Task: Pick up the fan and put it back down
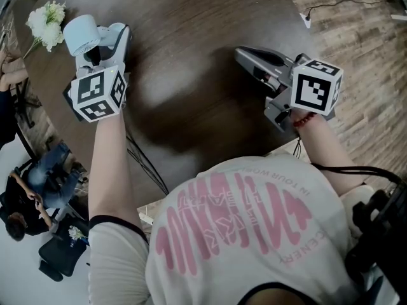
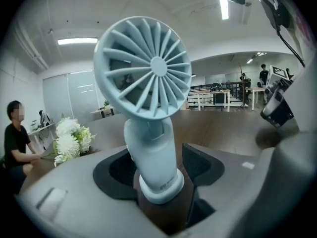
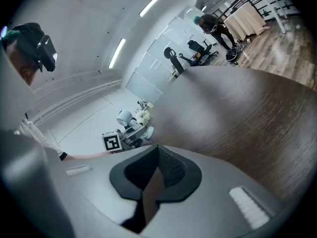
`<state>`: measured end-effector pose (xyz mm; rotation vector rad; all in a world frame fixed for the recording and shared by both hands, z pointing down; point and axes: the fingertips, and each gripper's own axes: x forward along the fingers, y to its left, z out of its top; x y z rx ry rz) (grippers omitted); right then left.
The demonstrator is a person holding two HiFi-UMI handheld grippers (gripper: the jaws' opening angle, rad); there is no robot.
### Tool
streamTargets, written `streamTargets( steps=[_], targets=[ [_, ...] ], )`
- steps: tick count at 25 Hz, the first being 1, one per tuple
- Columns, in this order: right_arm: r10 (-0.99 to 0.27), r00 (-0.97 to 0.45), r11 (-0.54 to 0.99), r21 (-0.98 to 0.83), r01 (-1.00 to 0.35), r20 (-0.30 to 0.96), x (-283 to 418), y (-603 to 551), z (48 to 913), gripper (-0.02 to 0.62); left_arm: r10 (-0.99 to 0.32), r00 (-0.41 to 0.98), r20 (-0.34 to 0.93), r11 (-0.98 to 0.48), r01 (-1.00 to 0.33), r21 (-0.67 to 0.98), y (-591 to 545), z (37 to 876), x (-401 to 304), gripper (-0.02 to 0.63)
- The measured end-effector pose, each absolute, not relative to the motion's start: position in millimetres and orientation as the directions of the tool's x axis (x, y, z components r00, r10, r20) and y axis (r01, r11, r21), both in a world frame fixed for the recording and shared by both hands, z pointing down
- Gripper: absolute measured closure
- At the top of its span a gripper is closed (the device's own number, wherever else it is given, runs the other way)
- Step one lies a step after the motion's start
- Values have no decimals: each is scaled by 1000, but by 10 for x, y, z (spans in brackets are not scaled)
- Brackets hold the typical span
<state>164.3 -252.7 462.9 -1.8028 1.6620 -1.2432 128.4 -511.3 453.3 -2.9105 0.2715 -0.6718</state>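
The pale blue hand fan (image 2: 151,148) stands upright on its round base on the dark wooden table (image 1: 191,107), its grille head (image 1: 82,33) near the table's far left. My left gripper (image 2: 156,167) is around the fan's handle with its jaws spread. A strip of table shows between the handle and the right pad (image 2: 198,165), so nothing presses on the fan. In the head view the left gripper (image 1: 105,43) lies just behind the fan. My right gripper (image 1: 245,56) hovers over the table's right part, jaws together and empty, seen also in its own view (image 3: 157,150).
A bunch of white flowers (image 1: 48,21) lies just left of the fan, near the table's far left edge. People sit and stand at desks beyond the table. Cables hang by the near left edge (image 1: 143,161). Light wooden floor (image 1: 356,37) lies to the right.
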Motion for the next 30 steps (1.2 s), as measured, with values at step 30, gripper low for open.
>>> streamTargets(
  steps=[30],
  targets=[
    [-964, -156, -66, -759, -648, 216, 686, -2498, 3853, 589, -162, 925, 344, -972, -210, 106, -3792, 3983, -316, 465]
  ],
)
